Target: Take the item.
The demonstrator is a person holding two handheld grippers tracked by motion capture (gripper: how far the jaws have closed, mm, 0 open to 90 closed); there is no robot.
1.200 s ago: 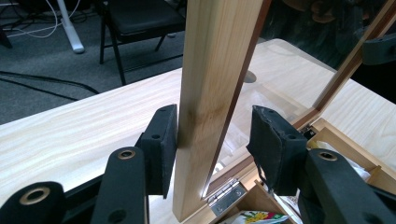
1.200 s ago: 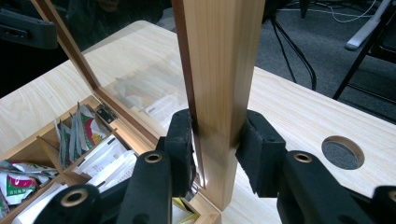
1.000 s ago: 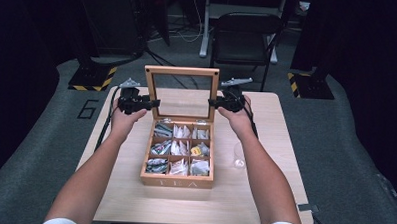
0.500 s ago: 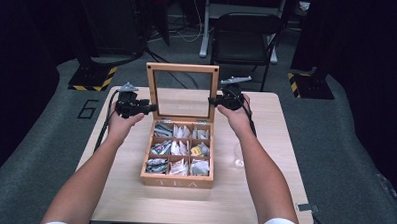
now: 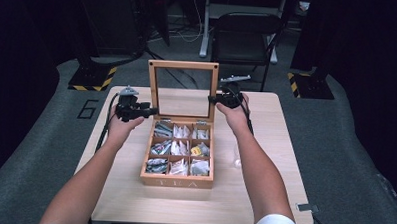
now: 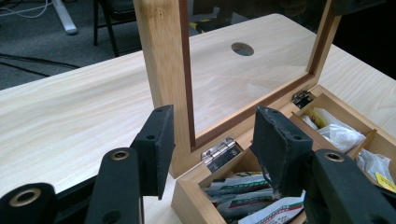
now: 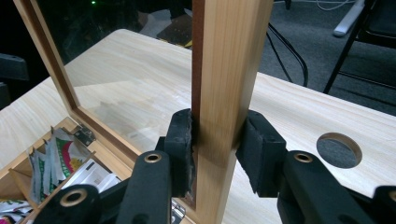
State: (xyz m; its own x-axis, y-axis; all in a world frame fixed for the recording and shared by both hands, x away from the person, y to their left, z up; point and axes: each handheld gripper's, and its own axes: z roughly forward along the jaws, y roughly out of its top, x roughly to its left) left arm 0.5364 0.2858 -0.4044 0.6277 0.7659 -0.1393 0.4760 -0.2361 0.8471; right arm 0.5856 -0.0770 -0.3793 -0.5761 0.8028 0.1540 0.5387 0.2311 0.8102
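Your tea box (image 5: 177,175) sits in the middle of the table (image 5: 263,194), its glass lid (image 5: 183,90) standing upright at the far edge of the box. Nine compartments inside the box hold tea bags (image 5: 176,149).

Your right gripper (image 5: 218,99) is at the right side of the lid, clenched on the lid's wooden frame; in the right gripper view the two pads (image 7: 180,140) press against both faces of that frame post (image 7: 224,98).

Your left gripper (image 5: 145,111) is at the left side of the lid, just beside its lower corner. It is released: in the left gripper view the jaws stand apart with the lid's frame post (image 6: 163,56) beyond and between them, neither pad touching the wood. A metal hinge (image 6: 219,153) joins lid and box just behind the jaws, and a second hinge (image 6: 302,97) shows farther along the same edge.

A round hole (image 7: 338,149) in the table lies beyond the lid, away from the box.
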